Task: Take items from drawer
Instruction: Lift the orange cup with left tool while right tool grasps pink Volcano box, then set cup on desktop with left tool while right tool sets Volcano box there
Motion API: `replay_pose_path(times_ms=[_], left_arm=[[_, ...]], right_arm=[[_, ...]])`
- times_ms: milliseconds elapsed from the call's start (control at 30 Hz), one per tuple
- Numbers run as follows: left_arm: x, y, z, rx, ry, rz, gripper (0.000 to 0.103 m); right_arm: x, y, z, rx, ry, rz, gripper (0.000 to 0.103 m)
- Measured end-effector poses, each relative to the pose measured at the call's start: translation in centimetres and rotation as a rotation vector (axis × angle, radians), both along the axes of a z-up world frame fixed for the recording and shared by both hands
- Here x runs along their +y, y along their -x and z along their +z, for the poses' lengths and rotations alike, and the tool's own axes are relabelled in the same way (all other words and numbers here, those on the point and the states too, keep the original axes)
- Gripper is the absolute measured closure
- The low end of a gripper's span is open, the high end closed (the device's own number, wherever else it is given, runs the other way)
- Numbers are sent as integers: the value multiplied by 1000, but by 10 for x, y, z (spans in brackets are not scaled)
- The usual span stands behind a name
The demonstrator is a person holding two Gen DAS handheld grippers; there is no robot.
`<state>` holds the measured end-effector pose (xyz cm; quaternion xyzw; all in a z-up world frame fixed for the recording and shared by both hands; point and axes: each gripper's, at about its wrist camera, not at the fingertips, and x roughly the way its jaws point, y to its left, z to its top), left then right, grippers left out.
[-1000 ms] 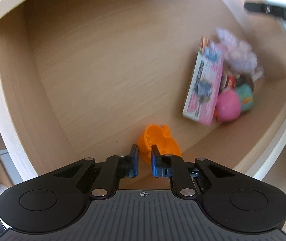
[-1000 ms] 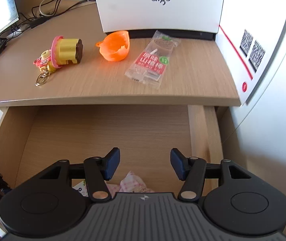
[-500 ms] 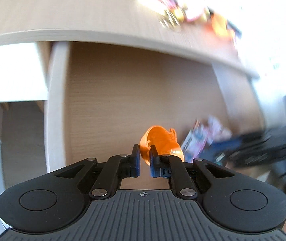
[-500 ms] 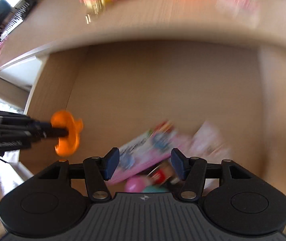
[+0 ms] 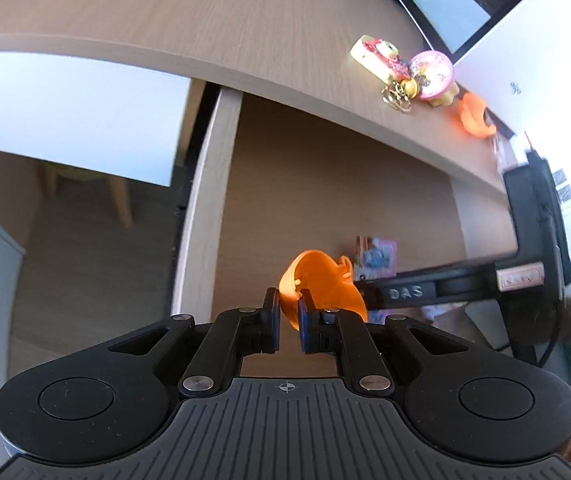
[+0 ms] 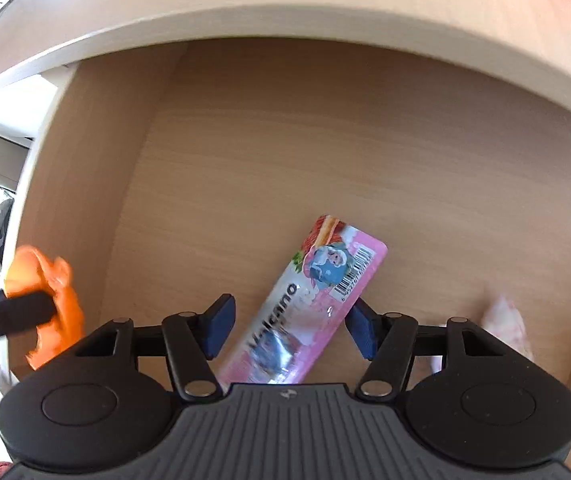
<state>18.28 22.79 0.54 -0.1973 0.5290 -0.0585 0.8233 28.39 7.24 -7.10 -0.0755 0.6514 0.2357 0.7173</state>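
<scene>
Orange shell half [image 5: 321, 286] clamped in my left gripper [image 5: 288, 322], jaws narrow on its rim; it has risen clear of the drawer [image 5: 205, 208] toward the bench [image 5: 245, 32].

Right view: right gripper [image 6: 291, 330] has dropped in, jaws wide astride the pink packet [image 6: 313, 304] on the drawer floor. Next grasp looks ready.

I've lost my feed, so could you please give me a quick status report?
Left gripper shut on orange shell, above drawer. Right gripper open over pink snack pack. Nothing in the way.
</scene>
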Motion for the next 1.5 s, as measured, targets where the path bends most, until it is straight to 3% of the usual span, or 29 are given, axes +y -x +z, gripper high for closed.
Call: replay_pose_path(times_ms=[100,133,167,300,400,633,733,900,1067,1233,1400,1500], left_arm=[[3,6,7,-10,-33,-18,92],[1,7,9,-17,-49,-28,92],[0,8,11,-23,-57,-37,92],[-9,6,13,-37,-53,-76,92],[-15,5,13,-44,-28,-123,92],[-34,-10,22,-74,23,-226,92],[-27,-30,53,-182,60,-202,92],[-6,-86,92,-363,21,-70,92],[-6,-141,63,-336,-48,-32,92],[-6,-155,26,-274,-87,-15,88],[0,-152,36,-360,-101,35,87],[7,-147,51,-410,-124,71,87]], right_arm=[[14,8,-6,-18,78,26,42],[15,10,-9,-21,99,34,45],[14,13,-11,-17,111,37,54],[-2,27,-6,7,47,30,59],[-20,41,9,-26,3,17,61],[-87,74,78,-159,-158,-149,63],[-112,87,106,-236,-202,-216,63],[-157,77,136,-365,-225,-300,63],[-160,69,144,-408,-217,-341,63],[-157,63,138,-428,-194,-357,63],[-161,51,141,-495,-153,-369,63],[-165,39,149,-590,-86,-380,63]])
